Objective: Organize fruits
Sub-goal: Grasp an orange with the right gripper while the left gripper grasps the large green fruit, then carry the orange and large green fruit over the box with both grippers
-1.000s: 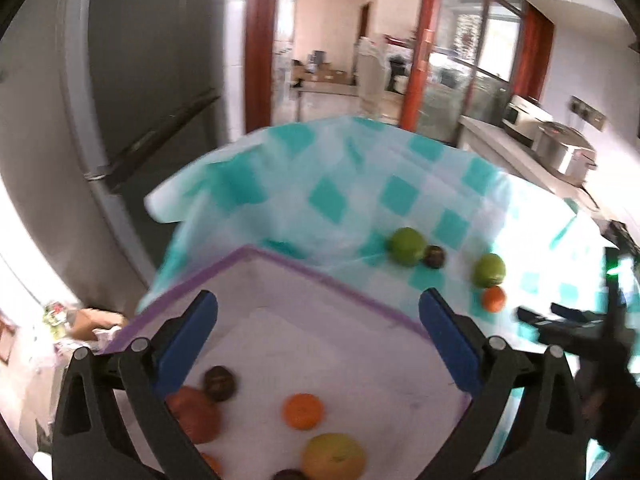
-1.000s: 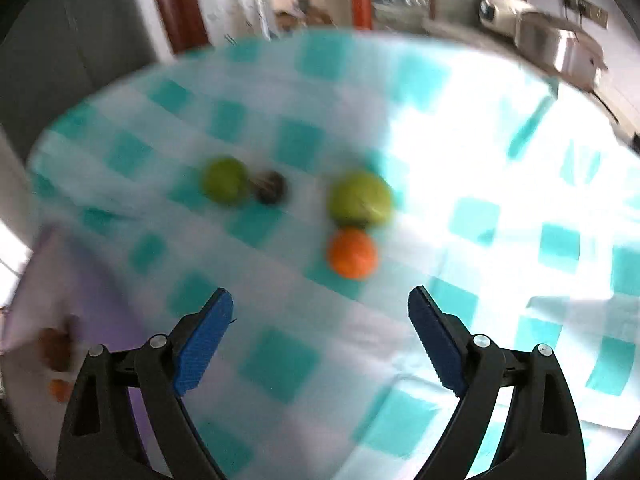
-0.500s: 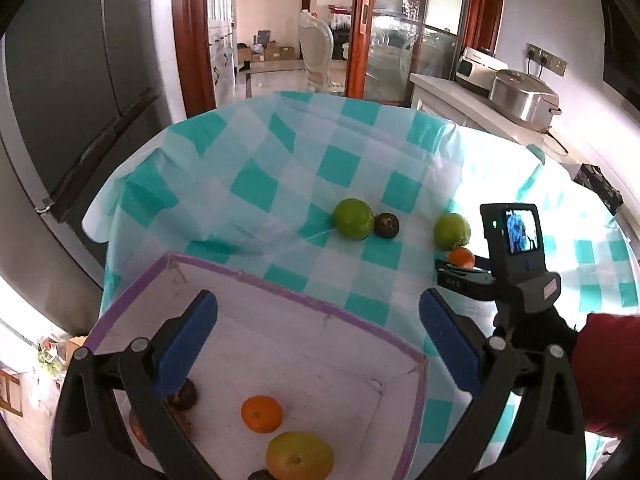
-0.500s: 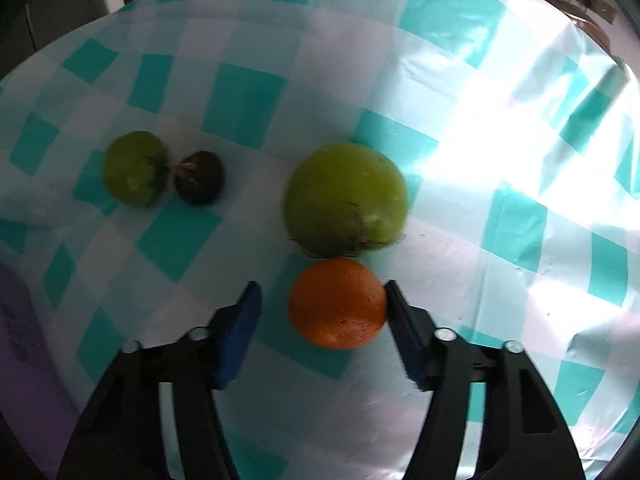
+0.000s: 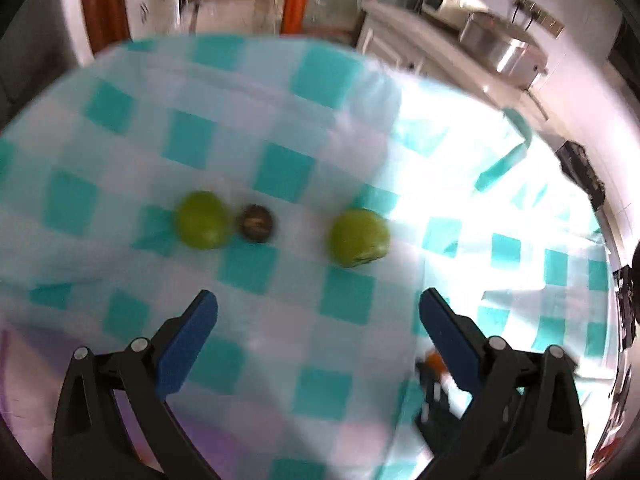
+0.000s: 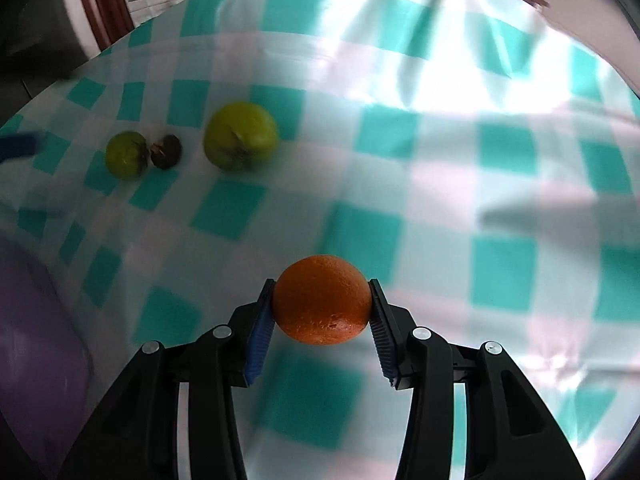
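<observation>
My right gripper [image 6: 321, 304] is shut on an orange [image 6: 321, 299] and holds it above the checked tablecloth. On the cloth lie a large green fruit [image 6: 240, 135], a smaller green fruit [image 6: 125, 154] and a dark brown fruit [image 6: 166, 151]. In the left wrist view my left gripper [image 5: 318, 312] is open and empty, above the cloth, short of the large green fruit [image 5: 358, 237], the smaller green fruit [image 5: 201, 219] and the dark fruit [image 5: 256, 223]. The orange [image 5: 434, 359] shows partly behind my right fingertip.
The purple-rimmed basket [image 6: 32, 328] is at the left edge. The teal-checked tablecloth [image 5: 280, 176] covers a round table. A counter with a steel pot [image 5: 504, 46] stands at the back right. The right gripper's body [image 5: 434, 416] is low right.
The right gripper closed on the orange and lifted it back from the large green fruit. The left gripper moved forward from over the basket to over the cloth, toward the green fruits.
</observation>
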